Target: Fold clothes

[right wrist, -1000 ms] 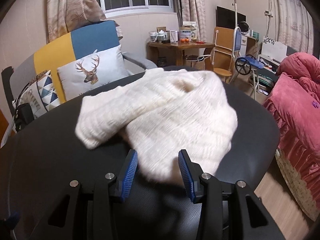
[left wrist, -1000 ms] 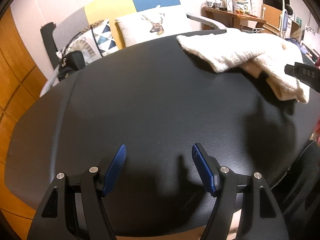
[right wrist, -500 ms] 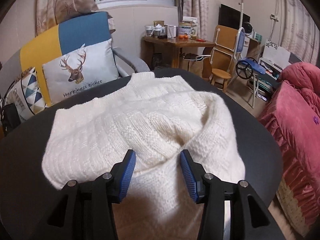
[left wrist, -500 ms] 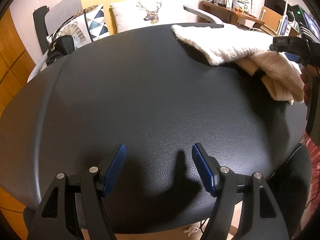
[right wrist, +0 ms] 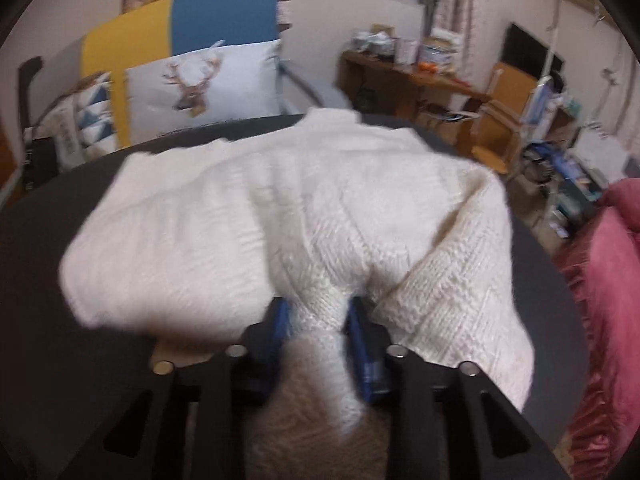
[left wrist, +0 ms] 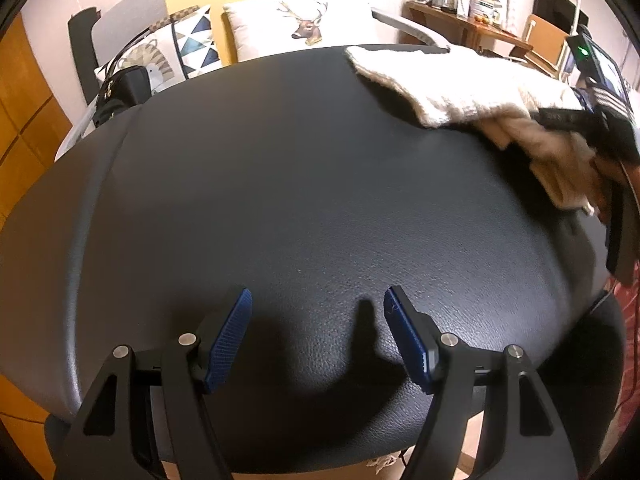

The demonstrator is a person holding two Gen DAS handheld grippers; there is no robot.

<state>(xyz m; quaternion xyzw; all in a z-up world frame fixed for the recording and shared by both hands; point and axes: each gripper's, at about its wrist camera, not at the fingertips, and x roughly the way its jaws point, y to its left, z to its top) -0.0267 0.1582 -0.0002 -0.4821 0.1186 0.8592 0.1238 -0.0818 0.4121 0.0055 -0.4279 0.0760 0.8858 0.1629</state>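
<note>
A cream knitted sweater [right wrist: 304,216] lies bunched on the far right part of the black table [left wrist: 280,184]. In the right wrist view my right gripper [right wrist: 320,320] is shut on a gathered fold of the sweater, which fills the gap between the blue pads. From the left wrist view the sweater [left wrist: 460,92] is at the upper right, and the right gripper [left wrist: 560,118] reaches into it from the right edge. My left gripper [left wrist: 316,320] is open over bare table near the front edge, far from the sweater, with nothing between its fingers.
A sofa with a deer-print cushion [left wrist: 300,20] and a patterned cushion stands behind the table. A black bag [left wrist: 120,92] sits at the table's far left. A wooden desk [right wrist: 420,84] and chairs are at the back right, with a red bedcover [right wrist: 608,280] on the right.
My right gripper has moved onto the sweater and shut on a fold of it. The left gripper stays open and has shifted only slightly over the bare table.
</note>
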